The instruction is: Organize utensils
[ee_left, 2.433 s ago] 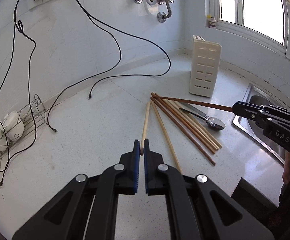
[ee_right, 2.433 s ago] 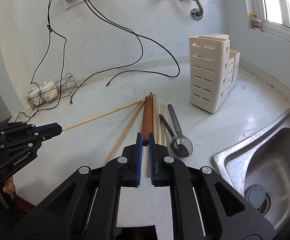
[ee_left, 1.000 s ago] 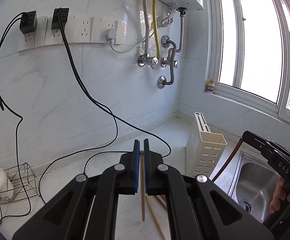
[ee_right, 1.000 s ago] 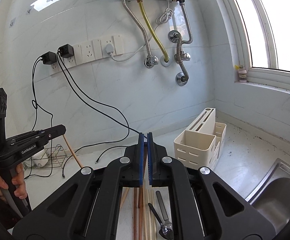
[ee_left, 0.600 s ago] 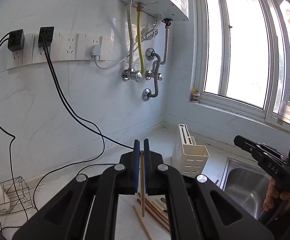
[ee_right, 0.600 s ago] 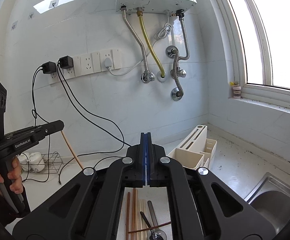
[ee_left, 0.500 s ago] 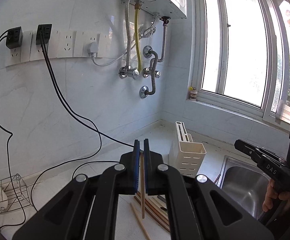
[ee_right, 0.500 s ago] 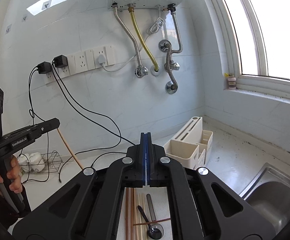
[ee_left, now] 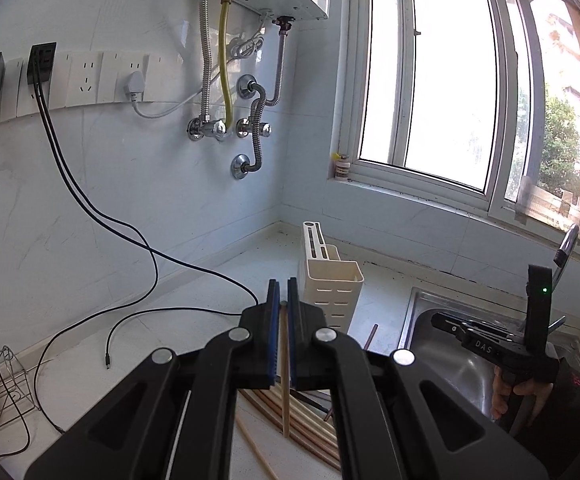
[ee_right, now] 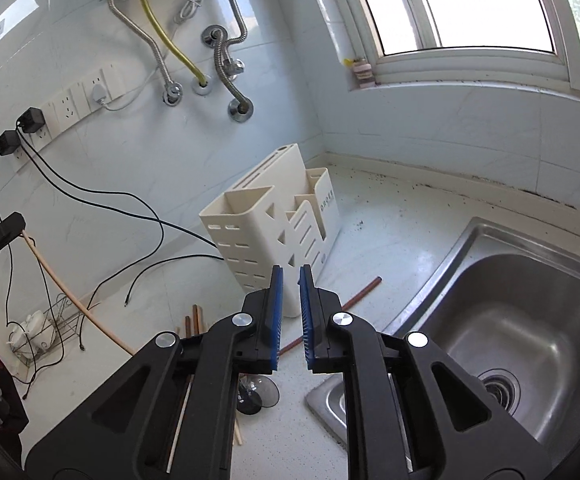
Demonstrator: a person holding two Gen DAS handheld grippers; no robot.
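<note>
Chopstick [ee_left: 285, 364], pale wood, is clamped in your left tool [ee_left: 283, 300], hanging down over the loose chopsticks [ee_left: 301, 420] on the table [ee_left: 170, 344]. Your right tool [ee_right: 290, 280] has just been opening; it stands narrowly parted, nothing between. Beyond it, the cream utensil holder [ee_right: 266, 236] stands upright beside the sink [ee_right: 529, 320].

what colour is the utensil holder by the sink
Cream, with slotted cut-out sides; the utensil holder shows best in the right wrist view.
</note>
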